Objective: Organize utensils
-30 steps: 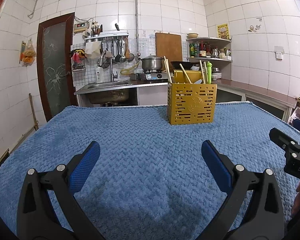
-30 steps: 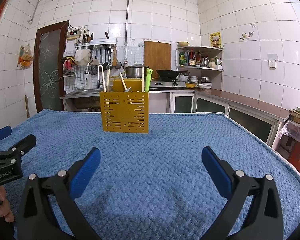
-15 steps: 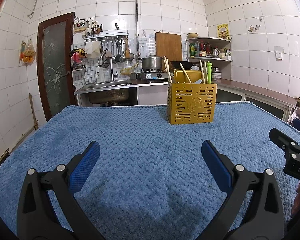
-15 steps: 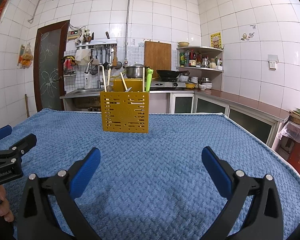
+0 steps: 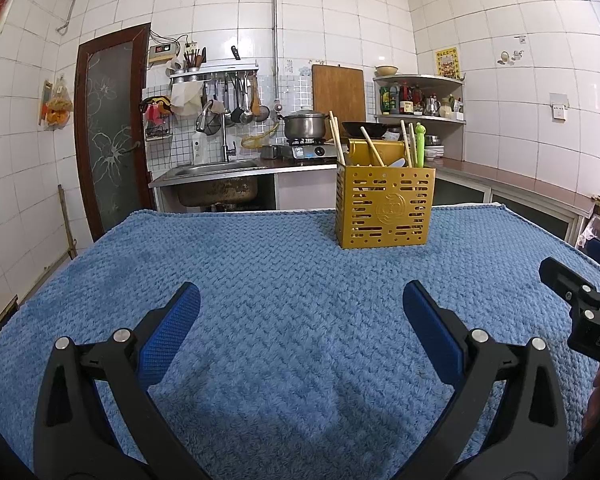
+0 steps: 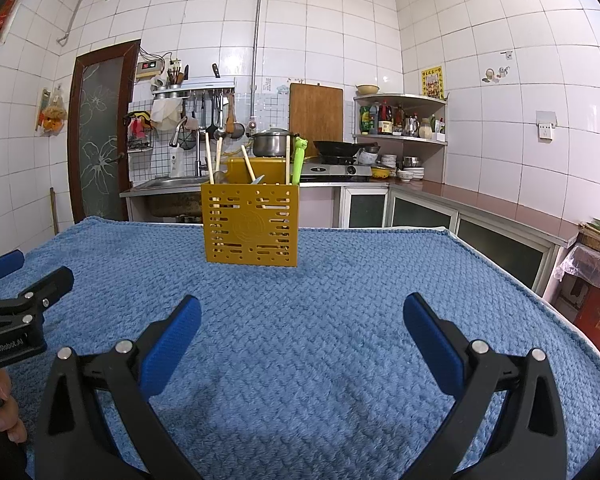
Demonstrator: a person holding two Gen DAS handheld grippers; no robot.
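Observation:
A yellow perforated utensil holder (image 5: 385,205) stands upright on the blue textured cloth (image 5: 284,280) toward the far side; it also shows in the right wrist view (image 6: 252,227). Wooden chopsticks (image 5: 335,138), a spoon and a green frog-topped utensil (image 6: 298,160) stick out of it. My left gripper (image 5: 300,320) is open and empty, low over the cloth, well short of the holder. My right gripper (image 6: 302,326) is open and empty, likewise short of the holder. Each gripper shows at the edge of the other's view.
The blue cloth (image 6: 340,320) covers the table to its edges. Behind it are a sink (image 5: 216,188), a stove with a pot (image 5: 304,126), a counter and corner shelves (image 6: 400,120). A door (image 5: 108,132) is at the left.

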